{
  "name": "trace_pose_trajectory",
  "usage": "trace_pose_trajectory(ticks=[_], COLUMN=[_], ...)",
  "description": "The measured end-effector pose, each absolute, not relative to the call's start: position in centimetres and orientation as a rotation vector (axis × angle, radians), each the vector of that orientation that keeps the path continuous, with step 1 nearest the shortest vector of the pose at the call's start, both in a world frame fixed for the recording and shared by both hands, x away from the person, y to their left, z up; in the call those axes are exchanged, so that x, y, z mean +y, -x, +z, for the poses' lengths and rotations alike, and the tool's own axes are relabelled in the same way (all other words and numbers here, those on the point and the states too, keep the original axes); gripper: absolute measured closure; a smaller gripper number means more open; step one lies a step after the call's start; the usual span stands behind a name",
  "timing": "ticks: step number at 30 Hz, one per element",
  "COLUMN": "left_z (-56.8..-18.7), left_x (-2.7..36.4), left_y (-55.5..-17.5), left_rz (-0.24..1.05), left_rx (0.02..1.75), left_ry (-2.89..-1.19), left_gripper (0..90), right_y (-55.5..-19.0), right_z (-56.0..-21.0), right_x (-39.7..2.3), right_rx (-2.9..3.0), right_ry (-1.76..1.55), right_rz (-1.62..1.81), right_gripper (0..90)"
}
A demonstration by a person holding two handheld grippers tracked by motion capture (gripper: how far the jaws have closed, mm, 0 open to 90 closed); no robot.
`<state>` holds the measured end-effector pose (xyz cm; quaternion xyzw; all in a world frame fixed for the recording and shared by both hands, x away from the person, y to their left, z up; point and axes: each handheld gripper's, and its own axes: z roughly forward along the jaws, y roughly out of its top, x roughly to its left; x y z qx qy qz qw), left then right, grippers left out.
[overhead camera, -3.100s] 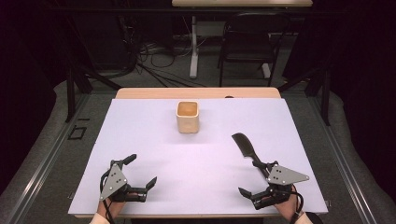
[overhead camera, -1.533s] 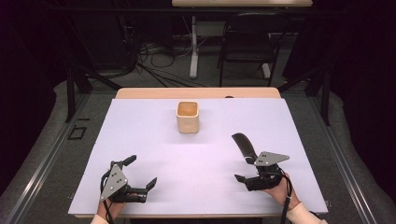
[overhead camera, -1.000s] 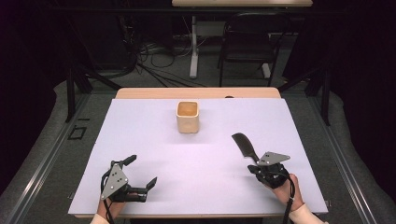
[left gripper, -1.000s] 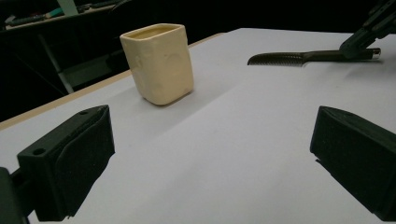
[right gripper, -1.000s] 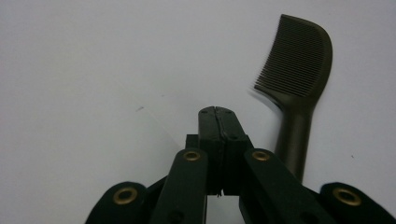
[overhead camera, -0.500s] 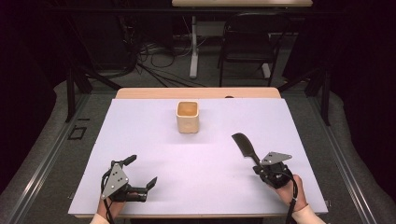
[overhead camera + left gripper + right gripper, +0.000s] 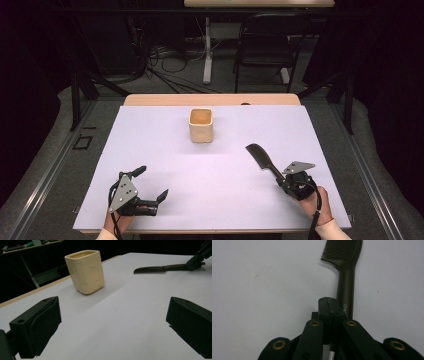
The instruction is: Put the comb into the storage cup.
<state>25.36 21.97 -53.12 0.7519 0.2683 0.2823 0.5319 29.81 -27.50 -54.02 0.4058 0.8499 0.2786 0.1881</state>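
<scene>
Surface: white sheet (image 7: 210,175) covers the table, bare wood strip (image 7: 210,99) along the far edge. Sheet is plain, just a few faint scuffs in the right gripper view. Room is dark: grey floor, cables (image 7: 160,70) heaped behind the table, a chair (image 7: 265,45) and a white table leg (image 7: 206,55) further back, a second tabletop edge at the top of the high view.

Cream cup (image 7: 201,125), squarish, stands upright at centre-far, well apart from both grippers. In the left gripper view it looks slightly tilted, that's camera angle.

Black comb (image 7: 263,160) lies flat on the sheet at right, teeth end toward the cup side, handle running back to the right gripper (image 7: 286,182).

Right gripper: jaws clenched fully together. In the right gripper view the pads meet with the comb handle (image 7: 345,295) running just beside and under them, not between. Touching or a hair apart, can't tell. Handle end is hidden under the linkage; small white lettering on it is cut off, unreadable.

Left gripper (image 7: 150,186): released, jaws wide, nothing between them, low over the near-left of the sheet. Its own view looks past both pads at cup and comb (image 7: 160,269).

Forearms cut off at the bottom edge of the high view. Cup contents not visible.
</scene>
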Motion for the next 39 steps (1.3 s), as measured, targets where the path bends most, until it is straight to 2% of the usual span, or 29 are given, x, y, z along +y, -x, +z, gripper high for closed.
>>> trace_pose_trajectory(ticks=[39], left_z=[-53.2], left_x=[22.0], left_y=[-25.5], left_rz=[0.68], left_rx=[0.67], left_ry=[-1.803], left_gripper=[0.0], right_y=[-31.0], right_z=[-54.1], right_x=[-28.9], right_rx=[2.361], right_ry=[-1.148], right_rz=[0.641], right_gripper=[90.0])
